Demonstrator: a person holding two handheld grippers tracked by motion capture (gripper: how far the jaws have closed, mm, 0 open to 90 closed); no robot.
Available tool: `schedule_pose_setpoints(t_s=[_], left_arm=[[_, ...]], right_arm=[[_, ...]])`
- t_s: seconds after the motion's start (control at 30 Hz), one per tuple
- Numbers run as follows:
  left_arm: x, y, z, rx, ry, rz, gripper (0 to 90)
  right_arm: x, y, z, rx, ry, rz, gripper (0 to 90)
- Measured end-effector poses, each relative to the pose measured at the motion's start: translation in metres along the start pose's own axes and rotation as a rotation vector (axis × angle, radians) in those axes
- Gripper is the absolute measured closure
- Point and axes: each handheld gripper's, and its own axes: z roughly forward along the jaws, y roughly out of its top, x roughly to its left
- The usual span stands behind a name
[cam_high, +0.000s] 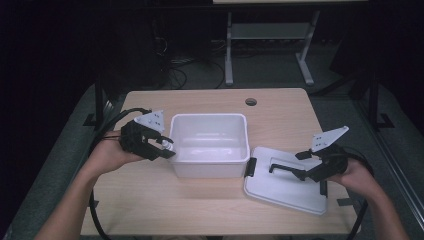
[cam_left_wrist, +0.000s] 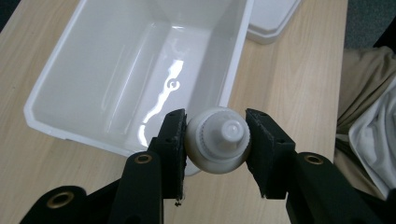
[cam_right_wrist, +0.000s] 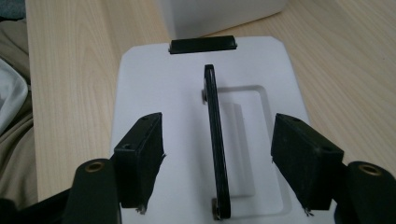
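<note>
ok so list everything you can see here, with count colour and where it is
bin: 1, white, open and empty, middle of the table
lid: 1, white, flat on the table right of the bin
lid handle: 1, black, standing up on the lid, between the right gripper's open jaws, untouched
lid clips: black, at the lid's edges; count unclear
bottle: 1, white, capped, clamped in the left gripper by the bin's left rim
table: 1, light wood
cloth: beige and white, beside the table
left gripper: 1, black, shut on the bottle
right gripper: 1, black, open over the lid
hands: 2, one on each gripper
</note>
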Motion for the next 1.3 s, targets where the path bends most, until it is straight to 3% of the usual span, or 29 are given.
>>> schedule_pose_setpoints(t_s=[0.97,1.3], left_arm=[[0.025,0.001,0.023,0.035,0.031,-0.035,60.0],[0.029,0.003,0.036,0.043,0.019,-0.041,60.0]], right_arm=[[-0.002,0.001,0.002,0.003,0.003,-0.008,33.5],[-0.003,0.002,0.004,0.0,0.006,-0.008,33.4]])
